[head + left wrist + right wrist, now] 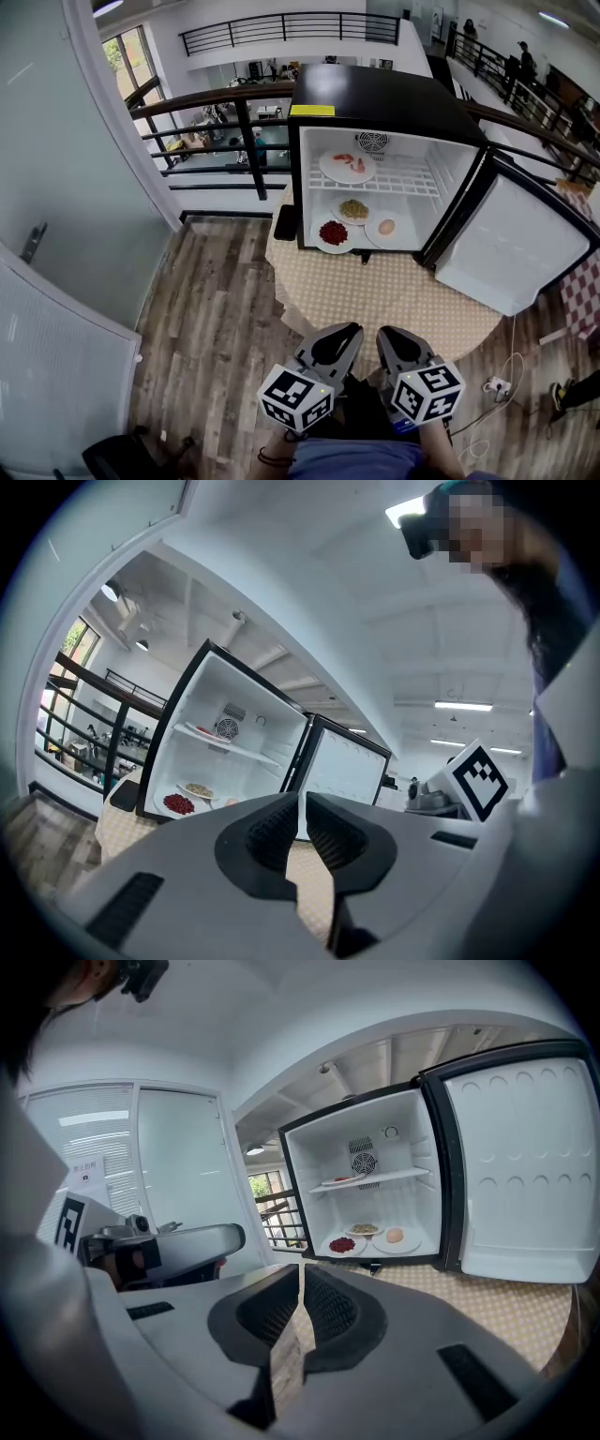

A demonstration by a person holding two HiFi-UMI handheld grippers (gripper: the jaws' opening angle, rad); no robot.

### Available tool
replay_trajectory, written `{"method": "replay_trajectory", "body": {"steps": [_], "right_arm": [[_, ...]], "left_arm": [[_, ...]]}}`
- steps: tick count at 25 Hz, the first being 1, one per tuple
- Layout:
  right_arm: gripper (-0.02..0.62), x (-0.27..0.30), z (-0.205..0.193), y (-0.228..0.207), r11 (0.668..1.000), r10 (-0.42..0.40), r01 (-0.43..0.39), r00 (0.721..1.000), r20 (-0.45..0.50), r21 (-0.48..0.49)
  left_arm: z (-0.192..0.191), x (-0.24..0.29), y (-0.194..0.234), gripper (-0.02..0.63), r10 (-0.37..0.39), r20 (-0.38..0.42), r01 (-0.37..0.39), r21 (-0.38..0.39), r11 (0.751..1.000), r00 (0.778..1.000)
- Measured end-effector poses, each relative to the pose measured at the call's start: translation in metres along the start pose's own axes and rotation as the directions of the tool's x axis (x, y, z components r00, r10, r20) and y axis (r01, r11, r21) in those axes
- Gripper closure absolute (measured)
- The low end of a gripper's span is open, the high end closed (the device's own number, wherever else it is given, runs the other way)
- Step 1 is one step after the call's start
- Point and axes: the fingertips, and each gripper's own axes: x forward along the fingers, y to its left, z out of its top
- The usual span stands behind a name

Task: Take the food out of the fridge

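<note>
Left tongs (349,330) and right tongs (386,334), both clenched on nothing, at the near edge of the round beige-clothed desk (375,291). Far side: black mini fridge (375,94) holding white plates of food (347,166) on its wire shelf and floor; white door (511,244) swung right.

Open fridge (375,98) on table (394,300), plates (347,167) inside; left tool (339,333), right tool (396,336) at near edge

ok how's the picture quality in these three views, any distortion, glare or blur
Head view: heavy fisheye bends the railing and the edges of the fridge; its inside is evenly lit and sharp. Left gripper view: dark round vignette, a ceiling lamp blown out white, the left gripper soft up close. Right gripper view: same vignette, the right gripper slightly soft, the fridge sharp.
</note>
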Motion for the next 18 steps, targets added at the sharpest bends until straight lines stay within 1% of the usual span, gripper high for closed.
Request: {"method": "replay_trajectory", "body": {"steps": [4, 9, 12, 15, 18], "right_arm": [[0.569, 0.027, 0.012, -0.021, 1.000, 0.016, -0.016, 1.000, 0.002, 0.027], [0.569, 0.066, 0.033, -0.055, 0.999, 0.034, -0.034, 0.999, -0.001, 0.030], [0.569, 0.089, 0.038, -0.083, 0.999, 0.026, -0.025, 0.999, -0.019, 0.040], [0.569, 0.113, 0.042, -0.109, 0.998, 0.016, -0.014, 0.999, -0.037, 0.054], [0.569, 0.133, 0.046, -0.126, 0.997, 0.018, -0.014, 0.998, -0.053, 0.074]], "left_arm": [[-0.001, 0.019, 0.012, 0.586, 0.021, -0.018, -0.021, 0.003, 1.000, 1.000], [0.003, 0.063, 0.036, 0.586, 0.032, -0.030, -0.032, 0.014, 0.999, 0.999], [-0.001, 0.093, 0.056, 0.586, 0.041, -0.054, -0.041, 0.009, 0.999, 0.998], [-0.007, 0.120, 0.077, 0.586, 0.049, -0.088, -0.050, -0.008, 0.999, 0.995], [-0.016, 0.140, 0.094, 0.586, 0.052, -0.128, -0.057, -0.036, 0.998, 0.990]]}}
